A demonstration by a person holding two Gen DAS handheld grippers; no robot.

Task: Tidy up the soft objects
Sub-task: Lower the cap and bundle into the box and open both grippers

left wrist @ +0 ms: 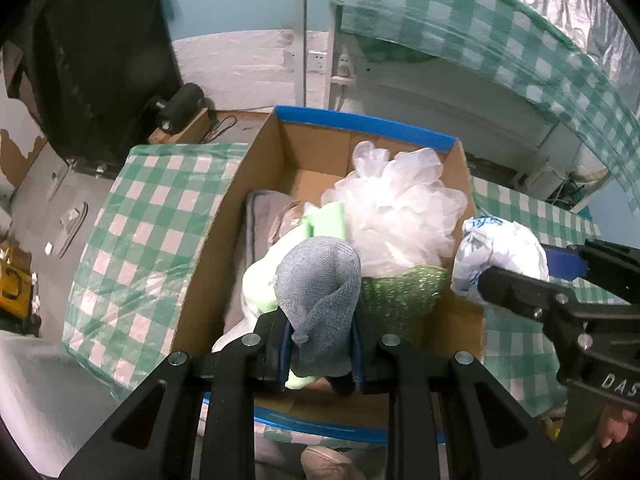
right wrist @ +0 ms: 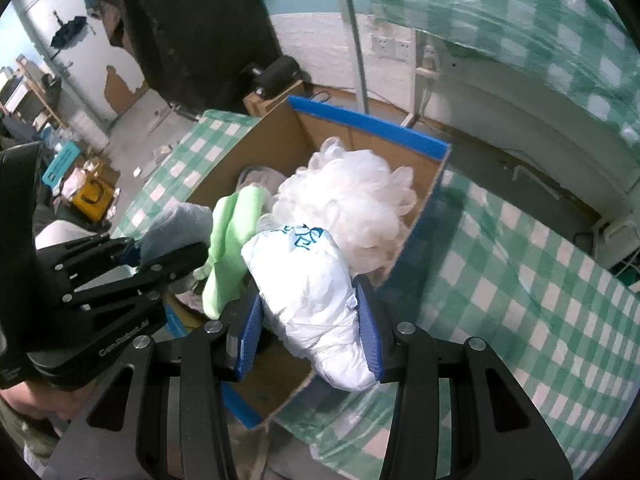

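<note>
While the grey mesh cloth point(left wrist: 320, 280) is hanging pinched in the left gripper point(left wrist: 322, 338) above the cardboard box point(left wrist: 224, 216), the right gripper point(right wrist: 310, 326) is squeezing a white plastic bundle point(right wrist: 308, 292) over the box's right wall. Both should be lowering into free gaps beside the white bath pouf point(left wrist: 400, 216) before letting go, so nothing is spilling onto the checked tablecloth point(left wrist: 140, 240).

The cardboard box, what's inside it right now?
Inside the cardboard box: a white mesh bath pouf, a green sparkly scrubber, light green cloth and a grey folded item. These cover most of the floor, so anything underneath is hidden.
</note>
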